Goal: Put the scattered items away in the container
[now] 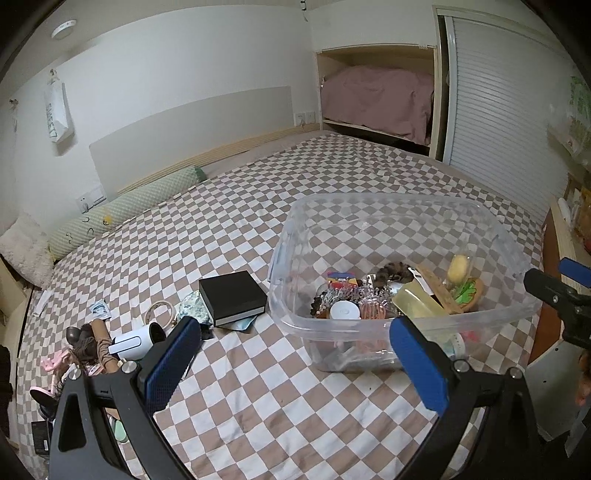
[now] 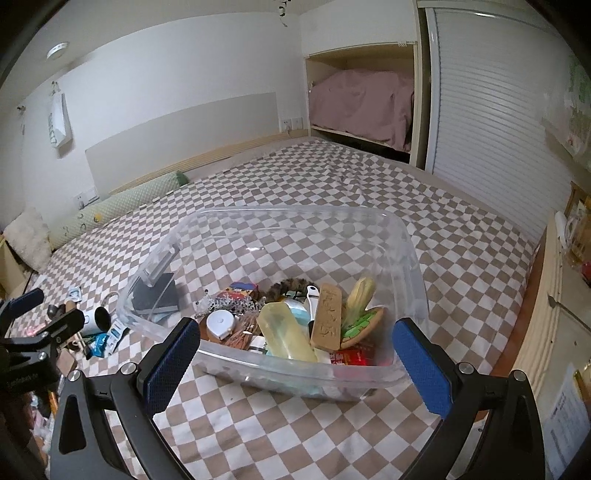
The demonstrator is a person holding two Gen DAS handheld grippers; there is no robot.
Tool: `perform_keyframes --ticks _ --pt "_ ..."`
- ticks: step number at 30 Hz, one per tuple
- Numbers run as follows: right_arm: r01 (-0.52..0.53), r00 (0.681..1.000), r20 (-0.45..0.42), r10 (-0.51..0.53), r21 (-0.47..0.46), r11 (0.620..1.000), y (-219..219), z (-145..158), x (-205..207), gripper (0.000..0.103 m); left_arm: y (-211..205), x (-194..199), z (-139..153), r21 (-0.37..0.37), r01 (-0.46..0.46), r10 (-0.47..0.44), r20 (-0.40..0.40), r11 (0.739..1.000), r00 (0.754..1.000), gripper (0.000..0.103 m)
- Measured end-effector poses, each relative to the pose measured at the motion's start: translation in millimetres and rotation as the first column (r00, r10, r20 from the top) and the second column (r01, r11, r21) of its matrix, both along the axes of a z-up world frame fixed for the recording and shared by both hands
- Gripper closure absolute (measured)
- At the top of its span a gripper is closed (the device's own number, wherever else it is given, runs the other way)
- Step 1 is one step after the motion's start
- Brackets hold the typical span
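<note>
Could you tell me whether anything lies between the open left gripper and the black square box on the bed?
Nothing visible does: the left gripper is open over bare checked bedspread, and the black square box lies unobstructed beside the clear plastic container.

Ahead of me stretches a bed (image 1: 332, 177) under a brown-and-white checked cover. A pale headboard panel (image 1: 192, 125) runs along the white wall (image 1: 166, 66), with a long green bolster (image 1: 125, 206) and a fluffy white pillow (image 1: 26, 247) lying below it. In the far corner an open wardrobe niche (image 1: 376, 99) holds pink bedding, beside a white slatted sliding door (image 1: 502, 122). A round ceiling lamp (image 1: 63, 28) sits up left. Wooden furniture (image 2: 554, 295) edges my right.
</note>
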State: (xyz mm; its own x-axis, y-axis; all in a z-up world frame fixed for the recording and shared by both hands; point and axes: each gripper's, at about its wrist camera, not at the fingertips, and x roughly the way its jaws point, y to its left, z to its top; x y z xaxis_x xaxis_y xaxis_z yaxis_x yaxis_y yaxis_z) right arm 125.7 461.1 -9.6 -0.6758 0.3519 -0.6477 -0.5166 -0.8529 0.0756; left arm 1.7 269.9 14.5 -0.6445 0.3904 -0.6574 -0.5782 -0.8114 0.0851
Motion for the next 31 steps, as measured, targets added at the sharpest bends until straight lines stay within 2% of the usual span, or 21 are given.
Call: perform_keyframes --ticks 9,31 --pt "0.004 1.0 0.019 -0.004 0.014 1.0 0.8 -2.8 -1.0 0.0 -6.2 -3.7 2.9 0.045 -0.013 0.012 0.032 0.999 0.999 0.0" --pt "-0.01 1.0 0.03 0.01 0.018 1.0 -4.8 -3.3 -2.9 0.0 -9.1 -7.8 0.3 0.054 -0.021 0.019 0.044 0.998 0.999 0.0"
